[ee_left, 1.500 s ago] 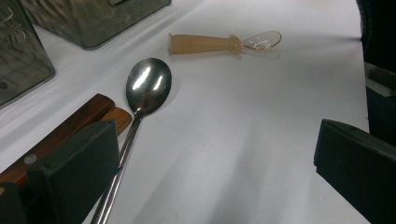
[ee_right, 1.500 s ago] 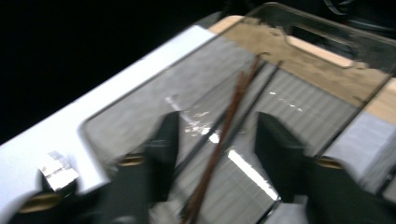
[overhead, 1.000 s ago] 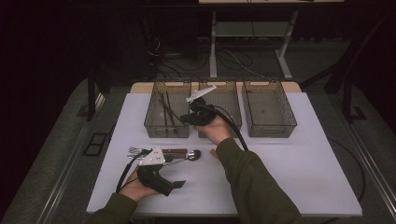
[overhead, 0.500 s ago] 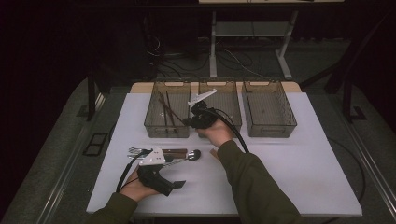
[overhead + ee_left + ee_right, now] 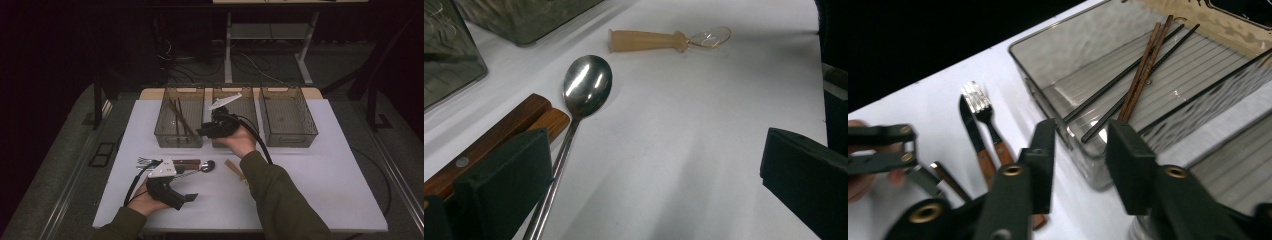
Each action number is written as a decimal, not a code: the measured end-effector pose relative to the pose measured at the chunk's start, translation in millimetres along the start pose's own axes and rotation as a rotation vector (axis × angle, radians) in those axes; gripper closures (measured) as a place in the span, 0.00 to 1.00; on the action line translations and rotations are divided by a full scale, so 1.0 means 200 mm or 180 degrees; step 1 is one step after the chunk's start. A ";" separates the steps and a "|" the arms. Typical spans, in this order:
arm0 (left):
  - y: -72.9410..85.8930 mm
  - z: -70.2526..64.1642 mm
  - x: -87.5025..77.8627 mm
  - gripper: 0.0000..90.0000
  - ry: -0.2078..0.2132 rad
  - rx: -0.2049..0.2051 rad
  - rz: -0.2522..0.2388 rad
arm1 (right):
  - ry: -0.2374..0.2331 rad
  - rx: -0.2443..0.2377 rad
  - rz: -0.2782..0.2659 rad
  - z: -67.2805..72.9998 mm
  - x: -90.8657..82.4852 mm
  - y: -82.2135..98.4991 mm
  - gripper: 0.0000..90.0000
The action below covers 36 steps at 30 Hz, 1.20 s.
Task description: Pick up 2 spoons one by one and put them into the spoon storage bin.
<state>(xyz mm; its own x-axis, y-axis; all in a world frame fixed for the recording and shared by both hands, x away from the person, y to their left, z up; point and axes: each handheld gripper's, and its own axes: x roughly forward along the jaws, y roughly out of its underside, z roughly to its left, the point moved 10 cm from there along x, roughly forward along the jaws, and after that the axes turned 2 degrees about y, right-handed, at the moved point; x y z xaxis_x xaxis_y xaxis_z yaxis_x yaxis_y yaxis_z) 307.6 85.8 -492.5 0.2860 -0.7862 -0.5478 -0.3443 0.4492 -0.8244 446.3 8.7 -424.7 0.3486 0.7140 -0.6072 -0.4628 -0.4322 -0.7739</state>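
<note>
Right tool (image 5: pixel 212 129) is hanging at the front edge of the left bin (image 5: pixel 161 134), jaws just eased apart with nothing between them, so it's released. Chopsticks (image 5: pixel 1140 75) are lying inside that bin; looks like I'm sorting cutlery by type. Left tool (image 5: pixel 192 197) is resting on the counter (image 5: pixel 325 170), jaws wide and empty, lined up on the spoon (image 5: pixel 584 87) beside the wood-handled knife (image 5: pixel 499 135), probably my next pick.
</note>
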 end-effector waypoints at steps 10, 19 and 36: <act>0.00 0.00 0.01 0.00 -0.0021 -0.0019 -0.0014 | 0.0021 0.0009 -0.0087 -0.01 -0.22 0.17 0.41; 0.00 0.01 0.01 0.00 -0.0032 0.0014 0.0034 | 0.0122 -0.0100 -0.0217 -0.02 -0.44 0.37 0.27; 0.00 0.03 0.01 0.00 -0.0088 -0.0017 0.0028 | 0.0436 0.0053 -0.0245 -0.08 -0.67 0.83 0.19</act>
<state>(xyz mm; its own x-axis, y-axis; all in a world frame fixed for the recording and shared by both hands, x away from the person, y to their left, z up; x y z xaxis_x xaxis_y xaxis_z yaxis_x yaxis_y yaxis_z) 313.1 86.8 -494.1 0.3075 -0.7703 -0.5587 -0.3516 0.4536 -0.8189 335.4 -168.2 -474.7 0.4910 0.6623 -0.5659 -0.4435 -0.3691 -0.8167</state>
